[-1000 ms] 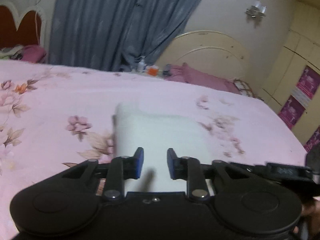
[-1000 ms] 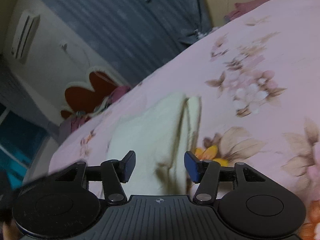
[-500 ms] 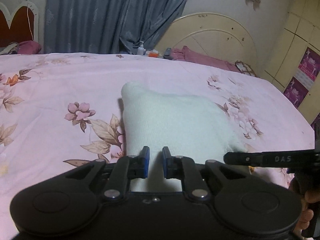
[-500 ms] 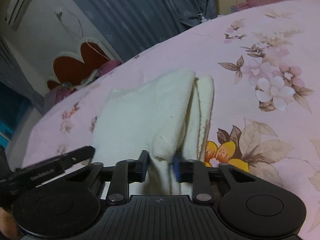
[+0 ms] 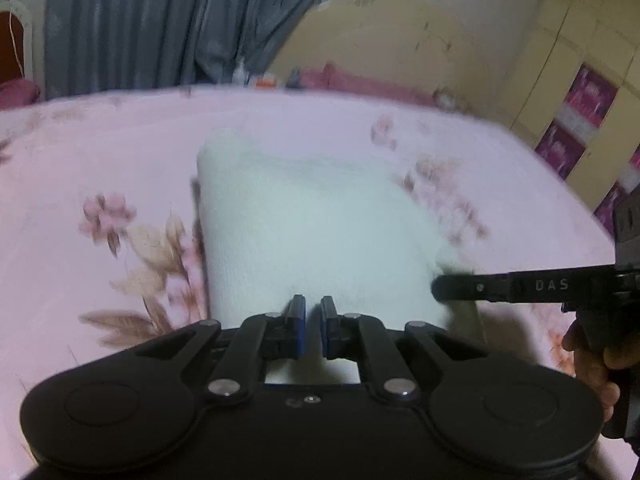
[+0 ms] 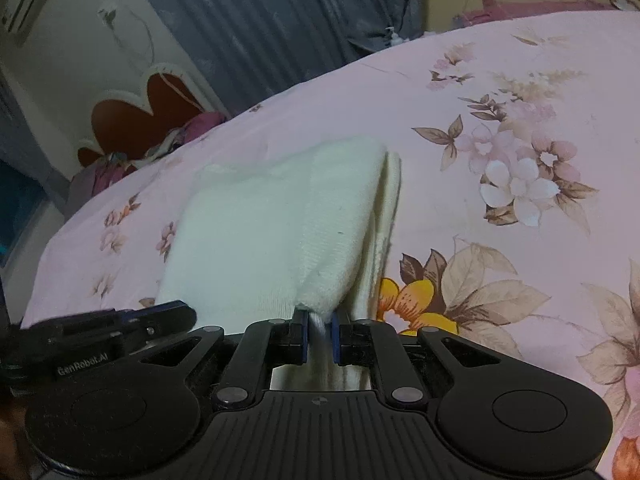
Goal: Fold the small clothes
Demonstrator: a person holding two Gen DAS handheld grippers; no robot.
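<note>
A white knitted garment [image 5: 304,224] lies partly folded on the pink floral bedsheet [image 5: 100,152]. My left gripper [image 5: 313,322] is shut on the garment's near edge. My right gripper [image 6: 320,322] is shut on the garment's near right corner [image 6: 320,280], which bunches up between the blue pads. A second layer of the garment [image 6: 390,196] shows along its right side. The right gripper's finger [image 5: 500,286] reaches in from the right in the left wrist view. The left gripper [image 6: 120,320] shows at the lower left of the right wrist view.
The bedsheet [image 6: 520,100] stretches wide on all sides of the garment. Grey curtains [image 5: 160,20] and a cream headboard [image 5: 400,40] stand beyond the bed. A red heart-shaped headboard [image 6: 148,112] and pink bedding are at the far left.
Both grippers closed from open onto the garment's near edge. They have since lifted it slightly, and the left wrist view is blurred with motion.
</note>
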